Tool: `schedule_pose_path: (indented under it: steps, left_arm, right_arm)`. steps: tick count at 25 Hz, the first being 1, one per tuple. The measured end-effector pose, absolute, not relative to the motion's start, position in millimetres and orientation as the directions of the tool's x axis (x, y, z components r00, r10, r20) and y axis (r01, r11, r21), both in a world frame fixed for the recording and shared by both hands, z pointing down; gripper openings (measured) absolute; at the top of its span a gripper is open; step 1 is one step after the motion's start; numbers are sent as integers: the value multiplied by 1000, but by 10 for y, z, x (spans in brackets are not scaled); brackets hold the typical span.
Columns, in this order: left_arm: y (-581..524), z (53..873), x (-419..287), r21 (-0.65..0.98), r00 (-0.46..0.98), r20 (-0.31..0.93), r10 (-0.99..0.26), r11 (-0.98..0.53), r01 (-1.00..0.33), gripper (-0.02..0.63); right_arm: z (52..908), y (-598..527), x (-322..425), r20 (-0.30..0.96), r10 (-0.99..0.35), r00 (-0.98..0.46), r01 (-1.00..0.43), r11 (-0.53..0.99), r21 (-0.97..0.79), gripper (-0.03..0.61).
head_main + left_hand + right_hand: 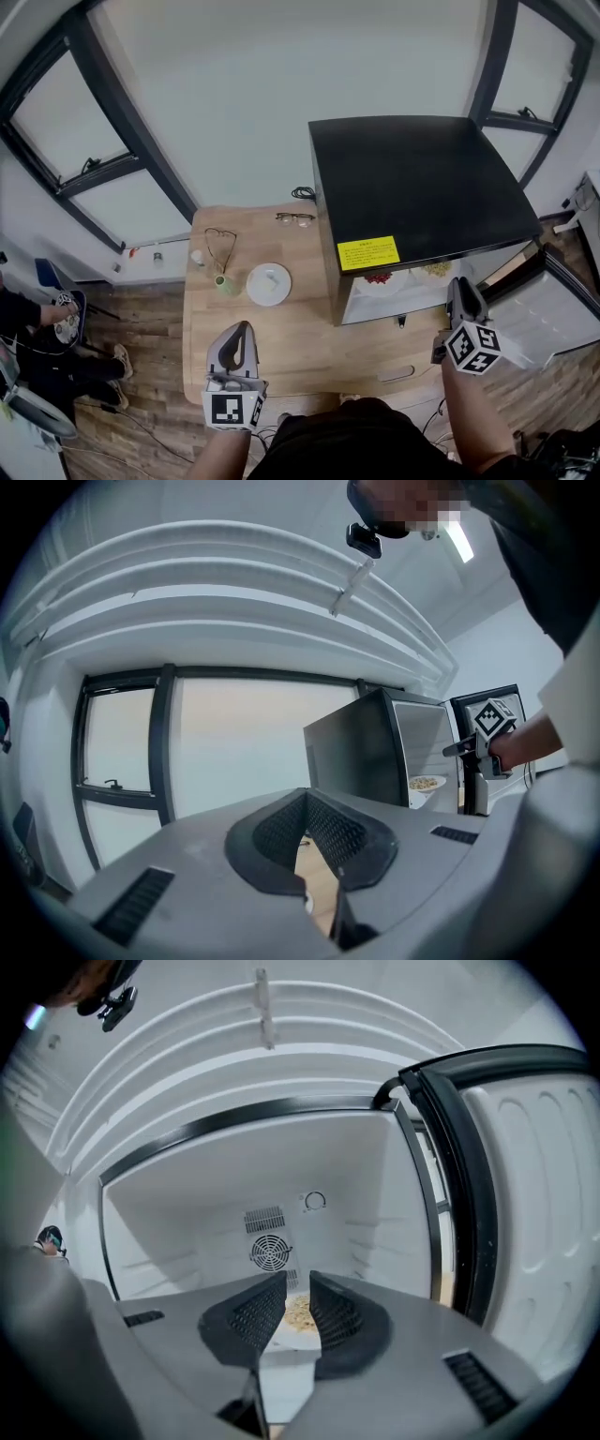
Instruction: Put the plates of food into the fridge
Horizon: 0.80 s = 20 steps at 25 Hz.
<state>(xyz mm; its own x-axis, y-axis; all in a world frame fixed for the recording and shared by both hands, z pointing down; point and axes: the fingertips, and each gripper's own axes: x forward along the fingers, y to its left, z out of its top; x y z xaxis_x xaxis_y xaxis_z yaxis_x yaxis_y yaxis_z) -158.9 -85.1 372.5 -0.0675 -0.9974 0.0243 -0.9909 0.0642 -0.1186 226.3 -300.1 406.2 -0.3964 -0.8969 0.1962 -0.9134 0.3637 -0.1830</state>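
Right gripper [297,1283]: jaws part-open, empty, facing plate of food [298,1315] inside fridge [206,1204]. Left gripper [305,801]: jaws closed, empty, above table [300,342].

The light wooden bench [300,347] carries a round white plate [269,284] near its middle. From the plate, a small green cup [222,282] sits just beside it at nine o'clock, thin-framed spectacles [296,218] lie at one o'clock, and a black box-shaped fridge [412,187] stands at three o'clock.

Head camera: on my head, high above, looks steeply down on table [281,319] and fridge [412,187] top. Camera on my left gripper [242,330]: looks level, fridge far at right. Camera on my right gripper [459,283]: faces into open fridge, close. All share fridge.
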Motion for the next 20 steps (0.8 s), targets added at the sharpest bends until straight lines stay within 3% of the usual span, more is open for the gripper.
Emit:
schedule_pose_path:
  steps: [4, 11, 17, 20]
  left_arm:
    - [-465, 3822, -1947, -107, -129, 46, -991, 123, -987, 3]
    - [279, 4010, -2500, -52, -193, 90, -977, 189, -981, 3]
    - [871, 4190, -2756, -46, -185, 110, -977, 181, -982, 3]
    - [1114, 4338, -2927, -31, -188, 140, -972, 186, -982, 3]
  right_arm:
    - [4191, -2590, 1687, 185, -832, -524, -846, 483, -225, 92]
    - [4739, -1461, 310, 264, -579, -771, -636, 703, -317, 92]
    - [5041, -718, -425, 280, -433, -857, -513, 767, -386, 92]
    - [5346, -295, -813, 307, -296, -905, -418, 760, -499, 92]
